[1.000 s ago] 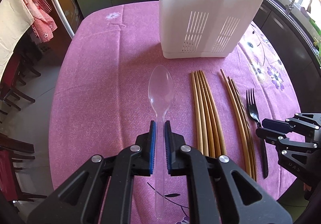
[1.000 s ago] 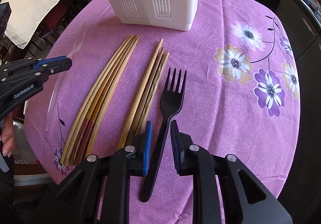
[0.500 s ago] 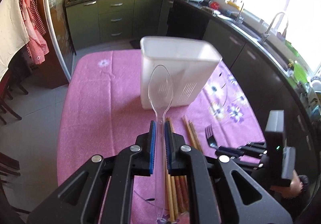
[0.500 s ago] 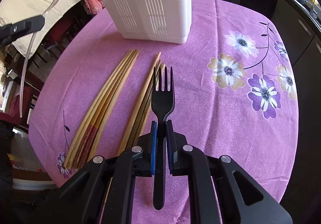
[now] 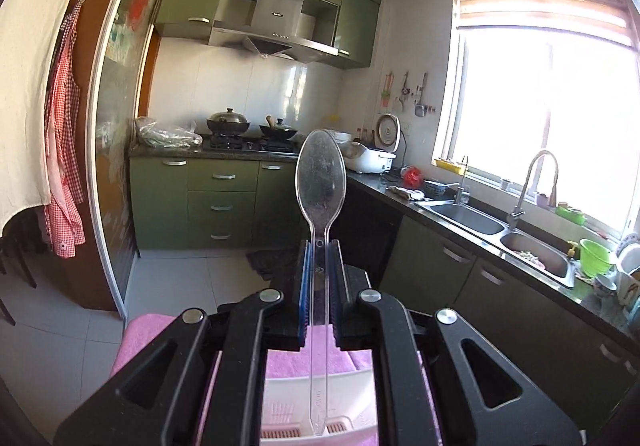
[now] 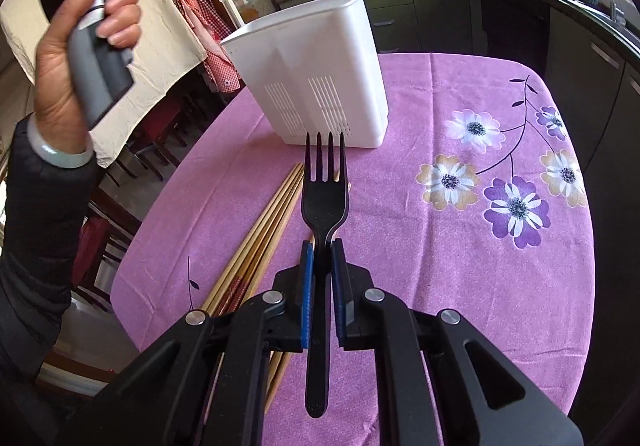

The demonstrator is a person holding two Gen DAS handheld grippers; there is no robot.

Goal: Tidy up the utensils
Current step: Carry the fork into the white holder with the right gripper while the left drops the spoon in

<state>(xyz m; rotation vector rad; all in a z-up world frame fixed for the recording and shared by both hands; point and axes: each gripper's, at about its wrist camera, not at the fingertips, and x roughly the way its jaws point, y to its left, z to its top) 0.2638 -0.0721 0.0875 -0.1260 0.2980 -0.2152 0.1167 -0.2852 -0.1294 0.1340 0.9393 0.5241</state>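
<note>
The left tongs (image 5: pixel 320 286) are clamped on a clear spoon (image 5: pixel 320 182), held high above the white caddy (image 6: pixel 320 78). The right tongs (image 6: pixel 320 278) grip a black fork (image 6: pixel 324 206) over the chopsticks (image 6: pixel 256 242) on the bench (image 6: pixel 460 266).
</note>
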